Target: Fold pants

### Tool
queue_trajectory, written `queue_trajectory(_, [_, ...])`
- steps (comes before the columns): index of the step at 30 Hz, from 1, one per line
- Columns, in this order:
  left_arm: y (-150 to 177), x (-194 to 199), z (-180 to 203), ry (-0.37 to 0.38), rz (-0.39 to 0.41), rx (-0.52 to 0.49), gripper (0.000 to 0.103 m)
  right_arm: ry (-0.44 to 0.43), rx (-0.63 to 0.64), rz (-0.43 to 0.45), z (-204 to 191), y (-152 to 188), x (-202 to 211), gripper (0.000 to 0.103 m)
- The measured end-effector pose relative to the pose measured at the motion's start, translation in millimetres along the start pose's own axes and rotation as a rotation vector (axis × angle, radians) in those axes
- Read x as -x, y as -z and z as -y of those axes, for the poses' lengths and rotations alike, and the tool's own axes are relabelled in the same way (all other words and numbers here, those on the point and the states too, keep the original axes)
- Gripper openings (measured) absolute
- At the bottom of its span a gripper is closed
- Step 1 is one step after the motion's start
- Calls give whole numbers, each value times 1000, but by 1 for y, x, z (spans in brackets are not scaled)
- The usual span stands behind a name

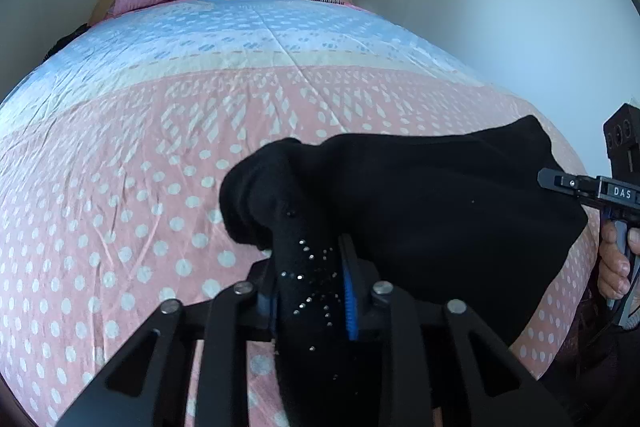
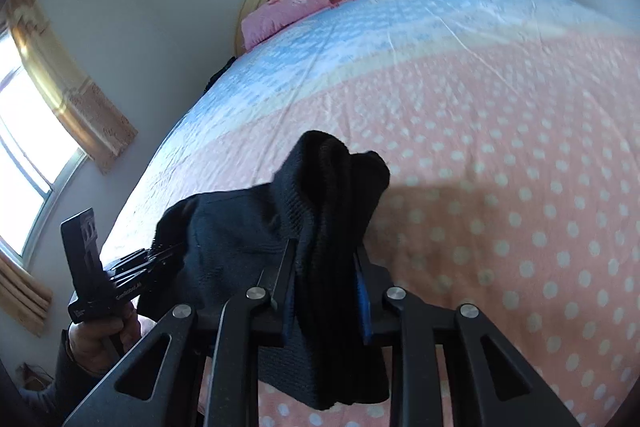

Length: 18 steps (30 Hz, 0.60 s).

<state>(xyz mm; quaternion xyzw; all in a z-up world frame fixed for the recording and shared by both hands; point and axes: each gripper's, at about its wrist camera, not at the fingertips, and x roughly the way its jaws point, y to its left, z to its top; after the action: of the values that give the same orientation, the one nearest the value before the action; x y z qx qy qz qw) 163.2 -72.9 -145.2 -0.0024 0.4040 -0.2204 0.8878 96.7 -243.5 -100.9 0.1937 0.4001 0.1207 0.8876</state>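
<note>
Pants (image 1: 440, 211), black knit, one item: held up over the bed (image 1: 120, 187), stretched between both grippers, long axis running hand to hand; a bunched end pokes forward past each pair of jaws, and slack hangs below toward the polka-dot bedspread. Neither hand is nearer; each already has its end.
Left gripper (image 1: 312, 291): jaws clamped on a studded part of the fabric.
Right gripper (image 2: 326, 291): jaws clamped on a ribbed fold.
Writing: "DAS" reads on the right gripper's body in the left wrist view; the lettering on the left gripper's body in the right wrist view is too small to make out.
</note>
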Motion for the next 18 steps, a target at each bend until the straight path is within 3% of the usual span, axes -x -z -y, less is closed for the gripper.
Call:
queue_trajectory(7, [-3, 26, -6, -9, 62, 23, 13, -11, 119, 18, -47, -23, 11, 24])
queue_trajectory(18, [-6, 82, -50, -89, 160, 68, 12, -57, 241, -55, -107, -49, -40, 24])
